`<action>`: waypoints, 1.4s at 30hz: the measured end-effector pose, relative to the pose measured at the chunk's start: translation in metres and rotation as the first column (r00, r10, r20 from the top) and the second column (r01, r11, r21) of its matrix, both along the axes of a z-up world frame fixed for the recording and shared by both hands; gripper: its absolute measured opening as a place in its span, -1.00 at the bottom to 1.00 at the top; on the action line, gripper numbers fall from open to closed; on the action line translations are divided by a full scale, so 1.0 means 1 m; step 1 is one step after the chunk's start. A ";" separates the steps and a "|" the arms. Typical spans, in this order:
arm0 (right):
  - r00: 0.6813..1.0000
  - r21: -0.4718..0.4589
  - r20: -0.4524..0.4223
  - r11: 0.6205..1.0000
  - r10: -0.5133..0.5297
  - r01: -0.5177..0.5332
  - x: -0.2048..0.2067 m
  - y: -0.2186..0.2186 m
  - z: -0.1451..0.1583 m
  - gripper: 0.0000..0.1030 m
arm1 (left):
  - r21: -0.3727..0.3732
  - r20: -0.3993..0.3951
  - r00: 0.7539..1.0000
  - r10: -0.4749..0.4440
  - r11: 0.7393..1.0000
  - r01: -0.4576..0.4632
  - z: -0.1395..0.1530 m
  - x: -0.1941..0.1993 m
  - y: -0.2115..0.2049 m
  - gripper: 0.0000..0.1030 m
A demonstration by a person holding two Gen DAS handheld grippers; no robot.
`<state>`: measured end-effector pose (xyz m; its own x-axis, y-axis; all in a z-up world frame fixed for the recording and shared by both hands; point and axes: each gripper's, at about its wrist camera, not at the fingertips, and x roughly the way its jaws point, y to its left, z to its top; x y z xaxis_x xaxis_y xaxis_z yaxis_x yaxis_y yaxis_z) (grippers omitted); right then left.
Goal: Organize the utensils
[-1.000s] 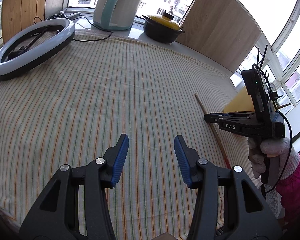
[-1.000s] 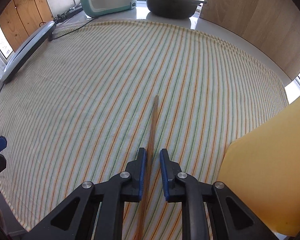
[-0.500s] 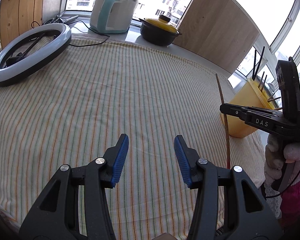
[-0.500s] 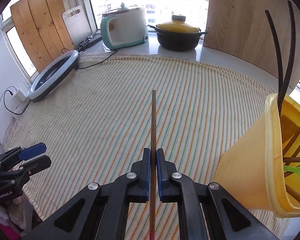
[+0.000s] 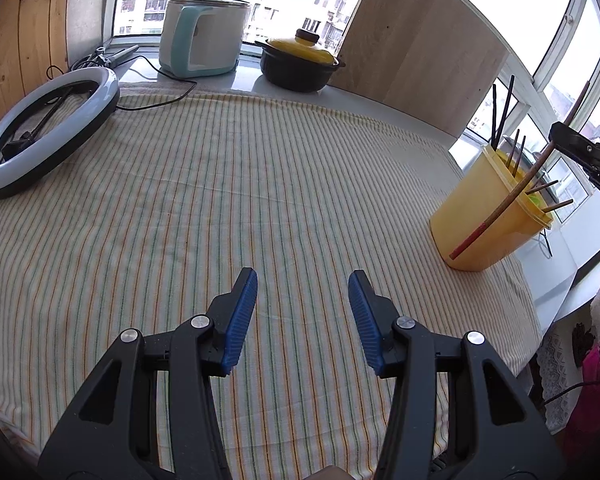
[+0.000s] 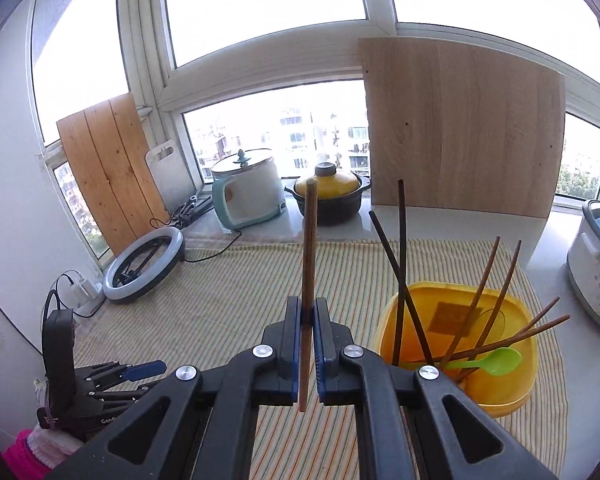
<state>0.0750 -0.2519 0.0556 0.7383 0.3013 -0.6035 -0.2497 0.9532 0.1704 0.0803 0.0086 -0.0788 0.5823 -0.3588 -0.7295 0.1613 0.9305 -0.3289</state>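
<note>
My right gripper [image 6: 307, 312] is shut on a brown chopstick [image 6: 309, 248] and holds it high, left of the yellow utensil bin [image 6: 512, 392]. In the left wrist view the chopstick [image 5: 512, 200] slants down across the front of the bin [image 5: 472, 216], its red end low, with the right gripper [image 5: 568, 140] above. The bin holds several chopsticks [image 6: 400, 264] and a green spoon [image 6: 496, 360]. My left gripper [image 5: 302, 292] is open and empty above the striped cloth [image 5: 220, 200]; it also shows in the right wrist view [image 6: 140, 372].
A ring light [image 5: 48, 136] lies at the cloth's left edge. A teal-and-white cooker [image 5: 204, 36] and a yellow-lidded black pot [image 5: 300, 64] stand by the window. A wooden board [image 5: 420, 56] leans behind. A white flowered cooker [image 6: 596, 268] stands right of the bin.
My right gripper has lifted the chopstick off the cloth and carried it up and right, to beside the yellow bin. The left gripper stayed open over the cloth.
</note>
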 end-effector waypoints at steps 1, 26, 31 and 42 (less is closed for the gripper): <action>1.000 0.004 0.012 1.000 -0.007 0.007 0.000 -0.003 0.004 -0.93 | 0.001 0.000 1.000 -0.001 1.000 0.001 0.001 0.000 -0.001 -0.06; 0.967 -0.037 0.141 0.975 -0.211 0.218 -0.005 -0.069 0.051 -0.93 | 0.022 0.023 0.999 -0.030 0.999 0.029 0.013 0.001 -0.019 -0.06; 0.970 -0.047 0.089 0.972 -0.227 0.232 -0.003 -0.074 0.031 -0.93 | 0.034 0.045 0.998 -0.040 0.999 0.039 0.019 -0.003 -0.023 -0.06; 0.965 -0.049 0.035 0.964 -0.261 0.263 -0.008 -0.084 0.008 -0.69 | 0.037 0.087 0.993 -0.074 0.997 0.071 0.034 -0.009 -0.037 -0.06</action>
